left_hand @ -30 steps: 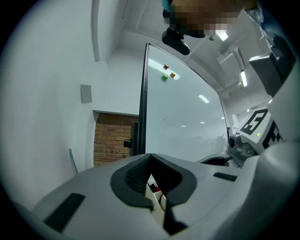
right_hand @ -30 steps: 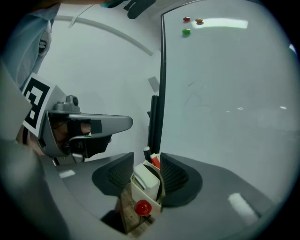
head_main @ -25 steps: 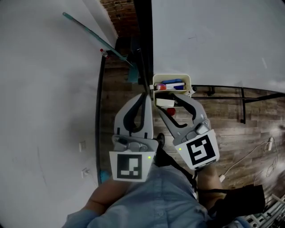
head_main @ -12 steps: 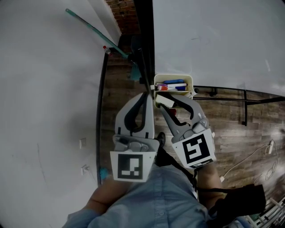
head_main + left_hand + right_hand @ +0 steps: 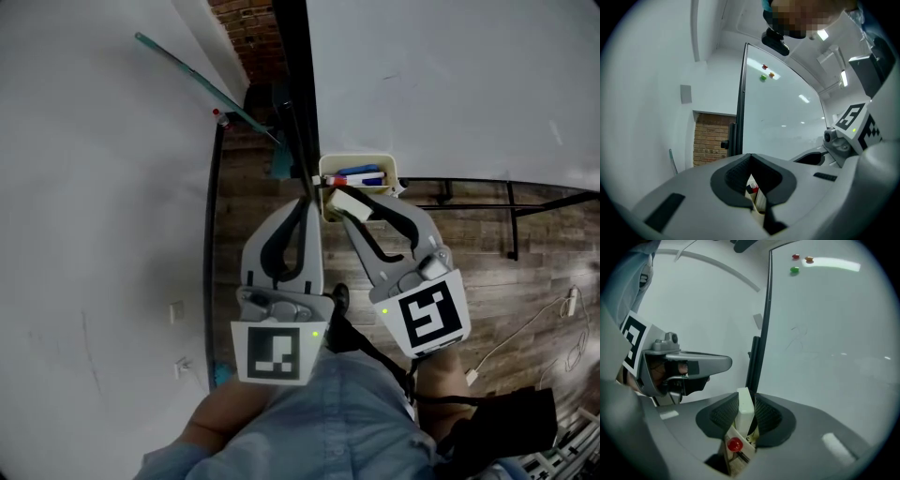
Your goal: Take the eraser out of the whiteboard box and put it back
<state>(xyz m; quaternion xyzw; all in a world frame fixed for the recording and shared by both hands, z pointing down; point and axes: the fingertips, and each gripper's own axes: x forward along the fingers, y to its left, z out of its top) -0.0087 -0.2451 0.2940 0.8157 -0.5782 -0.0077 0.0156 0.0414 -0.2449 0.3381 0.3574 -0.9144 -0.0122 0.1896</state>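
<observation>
Whiteboard (image 5: 450, 84) fills the background, with the box (image 5: 389, 165) hung on it. The right gripper (image 5: 746, 414), its jaws just having closed in, pinches the eraser (image 5: 343, 200) just above the box. That hold looks shallow, so the eraser could twist free and drop beside the box. The left gripper (image 5: 307, 192), jaws together, sits left of the box, perhaps touching it.

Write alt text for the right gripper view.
The right gripper has just closed its jaws on a white eraser, with the whiteboard box below it. The whiteboard fills the right side; the left gripper shows at left.
</observation>
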